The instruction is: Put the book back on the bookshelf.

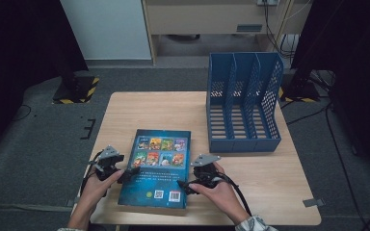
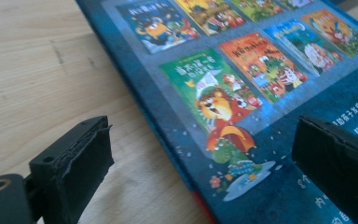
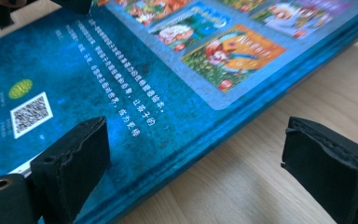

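Pale wood-grain tabletop [image 1: 270, 183] is carrying everything. Left gripper [image 1: 125, 174] and right gripper [image 1: 187, 185], two matt black tools with foam-padded jaws, are gaping wide, straddling opposite edges of one glossy blue hardcover picture book [image 1: 159, 166] lying flat between them. Beyond is standing one perforated blue plastic three-slot file rack [image 1: 243, 103].

The book [image 2: 242, 107] runs off the frame in both gripper views; its small print [image 1: 160, 176] is too tiny to read from above.
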The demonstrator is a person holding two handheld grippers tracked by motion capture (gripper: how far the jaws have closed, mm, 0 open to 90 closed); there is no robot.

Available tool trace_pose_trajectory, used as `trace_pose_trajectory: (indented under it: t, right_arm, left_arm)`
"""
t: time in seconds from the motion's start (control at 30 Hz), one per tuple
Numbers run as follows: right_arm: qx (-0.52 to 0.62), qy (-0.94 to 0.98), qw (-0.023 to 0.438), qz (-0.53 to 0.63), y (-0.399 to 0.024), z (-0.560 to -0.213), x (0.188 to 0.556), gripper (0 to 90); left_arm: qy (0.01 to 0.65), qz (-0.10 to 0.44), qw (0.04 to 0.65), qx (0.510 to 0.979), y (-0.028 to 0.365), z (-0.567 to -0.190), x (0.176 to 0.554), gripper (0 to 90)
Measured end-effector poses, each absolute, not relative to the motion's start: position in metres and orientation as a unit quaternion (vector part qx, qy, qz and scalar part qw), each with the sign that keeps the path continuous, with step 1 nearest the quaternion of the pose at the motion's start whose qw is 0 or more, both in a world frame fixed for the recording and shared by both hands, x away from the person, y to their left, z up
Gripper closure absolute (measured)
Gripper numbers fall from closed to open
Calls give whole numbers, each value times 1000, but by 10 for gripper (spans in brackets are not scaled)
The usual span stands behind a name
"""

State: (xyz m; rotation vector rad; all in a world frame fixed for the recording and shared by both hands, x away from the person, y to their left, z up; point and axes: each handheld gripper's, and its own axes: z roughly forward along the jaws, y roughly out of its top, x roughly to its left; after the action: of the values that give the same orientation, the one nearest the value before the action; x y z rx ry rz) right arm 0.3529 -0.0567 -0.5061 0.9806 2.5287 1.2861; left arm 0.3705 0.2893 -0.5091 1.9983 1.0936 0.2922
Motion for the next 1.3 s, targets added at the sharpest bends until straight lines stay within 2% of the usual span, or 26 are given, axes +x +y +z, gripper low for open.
trace_pose_trajectory:
  t: [0.17,0.23,0.3,0.47,0.63,0.83,0.9,1.07,1.17,1.23,1.3]
  right_arm:
    - [324,842,60,427,-52,-506,359,94]
    - [340,834,32,434,-49,-512,366,57]
    - [342,833,28,434,-48,-513,367,44]
    - [355,824,-4,441,-42,-519,375,41]
    - [354,824,-15,441,-41,-520,379,41]
    - [354,829,-5,432,-40,-517,377,41]
    - [357,832,-1,424,-38,-514,376,48]
    - [358,835,8,417,-36,-509,376,50]
    - [359,839,23,408,-35,-502,375,60]
    - [363,841,29,401,-36,-494,377,71]
    - [367,840,30,399,-35,-491,380,75]
  left_arm:
    - [420,95,417,801,285,-512,372,32]
    - [426,79,421,797,283,-514,374,22]
    - [427,75,423,796,282,-515,376,22]
    - [428,65,427,794,282,-518,378,0]
    - [446,-2,438,781,284,-526,386,0]
    - [443,11,423,790,281,-519,385,19]
    - [452,8,422,786,282,-518,386,67]
    - [448,22,422,788,282,-510,384,86]
    - [448,41,441,777,284,-503,380,124]
    - [448,52,460,765,286,-497,379,193]
    - [444,67,467,762,285,-492,378,196]
